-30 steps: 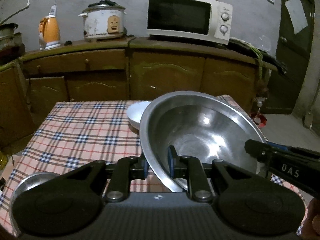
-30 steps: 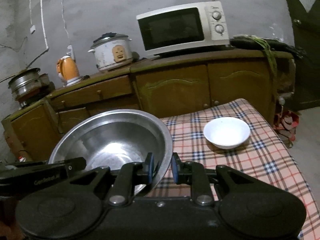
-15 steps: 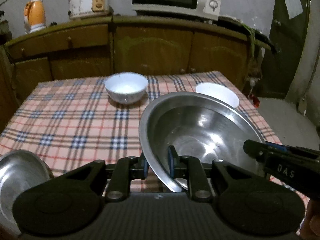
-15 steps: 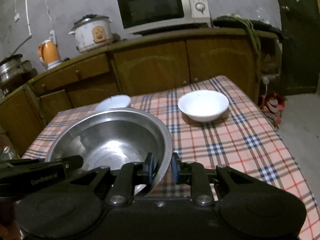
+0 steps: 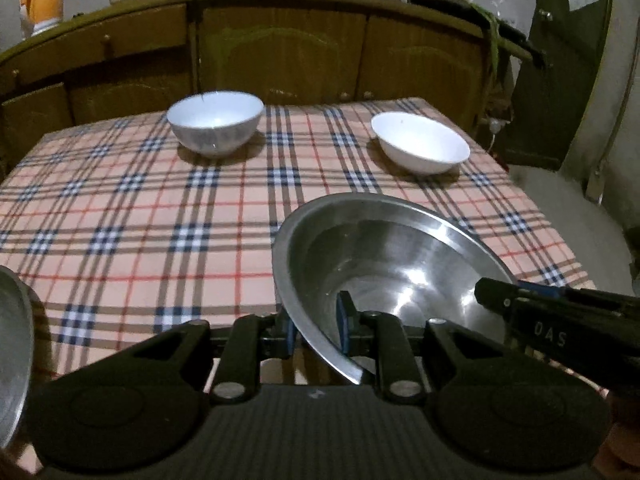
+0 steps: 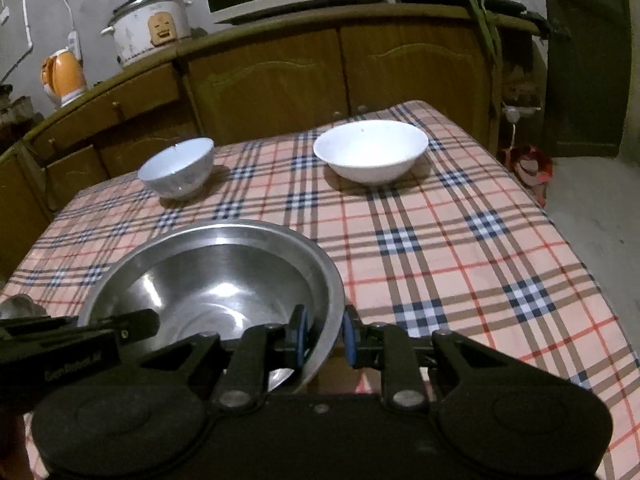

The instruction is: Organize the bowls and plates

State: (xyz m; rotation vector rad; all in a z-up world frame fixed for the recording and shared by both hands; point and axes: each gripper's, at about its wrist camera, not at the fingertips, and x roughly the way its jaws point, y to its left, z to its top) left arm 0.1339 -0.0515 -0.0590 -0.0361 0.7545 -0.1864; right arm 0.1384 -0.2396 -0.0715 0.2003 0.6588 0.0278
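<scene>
Together we hold the large steel bowl (image 5: pixel 384 264) over the near part of the checked tablecloth (image 5: pixel 132 216). Our left gripper (image 5: pixel 316 330) is closed on the left side of its rim, one blue pad outside the wall and one inside. Our right gripper (image 6: pixel 325 334) is closed on the right side of the rim in the same way. The bowl is tilted in the left view, and we cannot tell if its bottom touches the cloth. Farther on the table stand two white bowls, well apart: a deeper one (image 5: pixel 215 122) to the left and a wider, shallow one (image 5: pixel 420 148) to the right. Another steel dish (image 5: pixel 12 344) shows at the left edge of the left view.
</scene>
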